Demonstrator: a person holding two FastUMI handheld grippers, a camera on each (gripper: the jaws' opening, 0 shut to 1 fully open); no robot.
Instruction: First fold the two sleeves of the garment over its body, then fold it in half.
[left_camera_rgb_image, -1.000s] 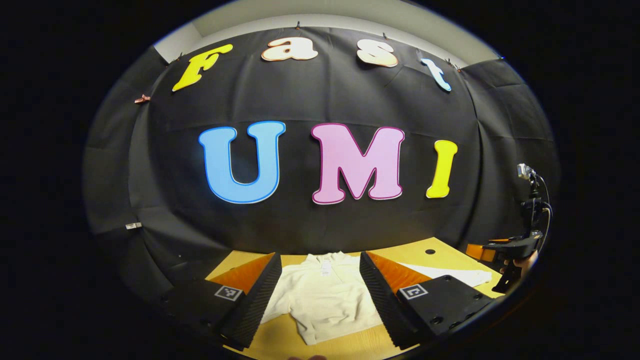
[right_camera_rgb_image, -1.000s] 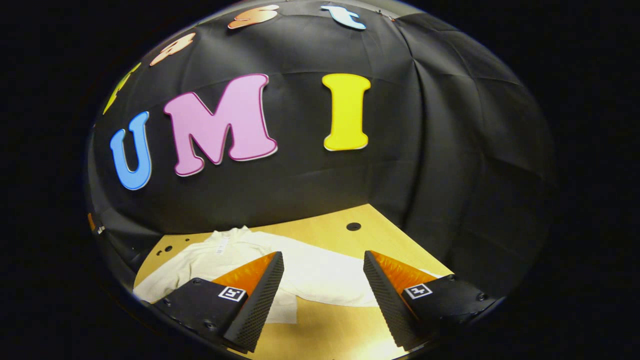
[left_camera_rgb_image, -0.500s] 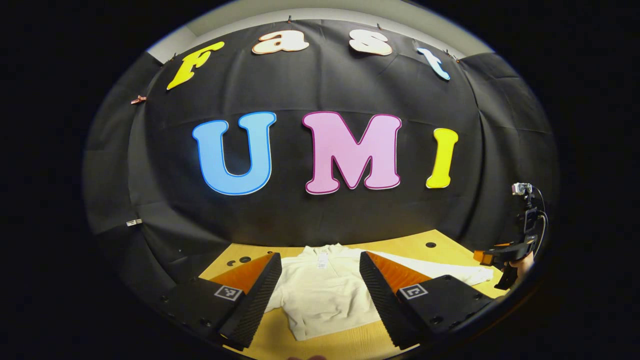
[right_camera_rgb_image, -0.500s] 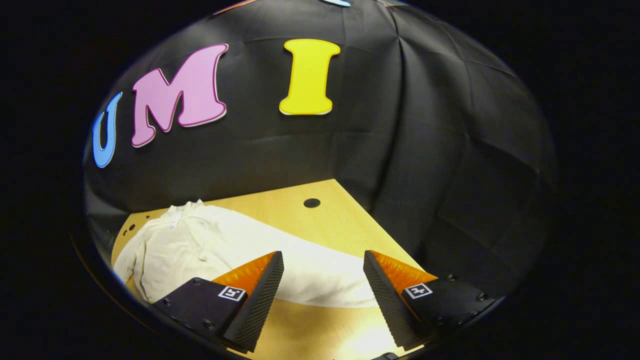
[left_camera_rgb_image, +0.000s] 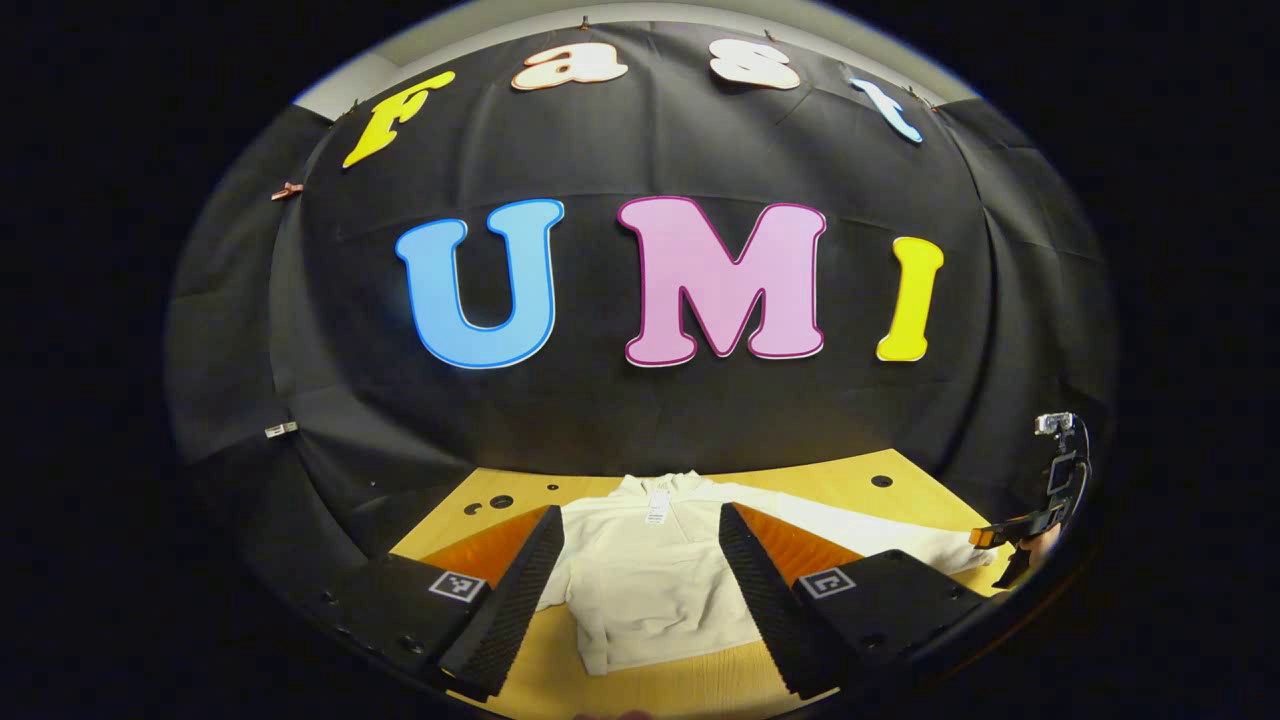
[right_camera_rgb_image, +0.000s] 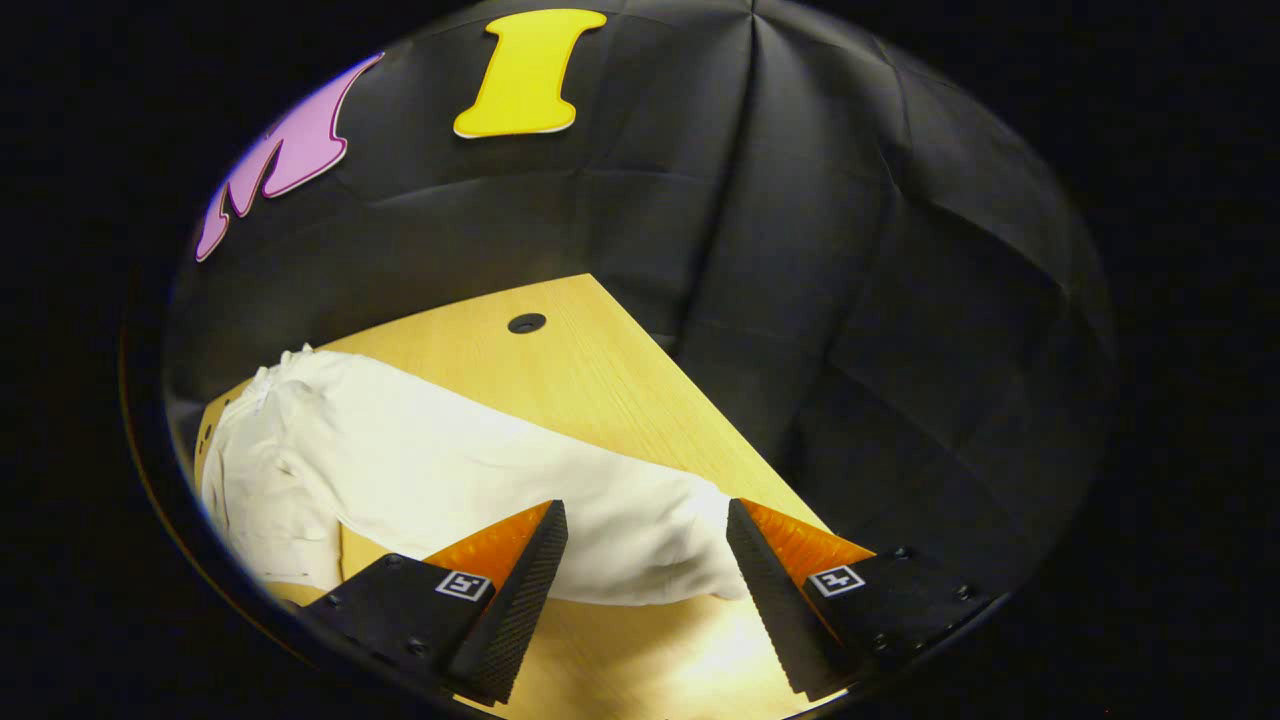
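0 sleeves folded yet on the garment (left_camera_rgb_image: 650, 590): right gripper (right_camera_rgb_image: 647, 560) gaping above right sleeve (right_camera_rgb_image: 560, 500) cuff, left gripper (left_camera_rgb_image: 640, 570) gaping too; next, pinch cuff.

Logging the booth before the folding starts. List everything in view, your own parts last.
garment: one, cream-white, flat on the table, body facing the left gripper.
sleeve: one seen spread out, cream-white, lying unfolded across the table toward the right gripper.
tag: one, white, at the collar.
table: one, light wood, with small dark holes near its far edge.
wall: black cloth, behind and beside the table.
left gripper: one, jaws open, over the garment's body.
right gripper: one, jaws open, at the sleeve's end, not gripping it.
hand: one, partly seen at the right gripper in the left gripper view.
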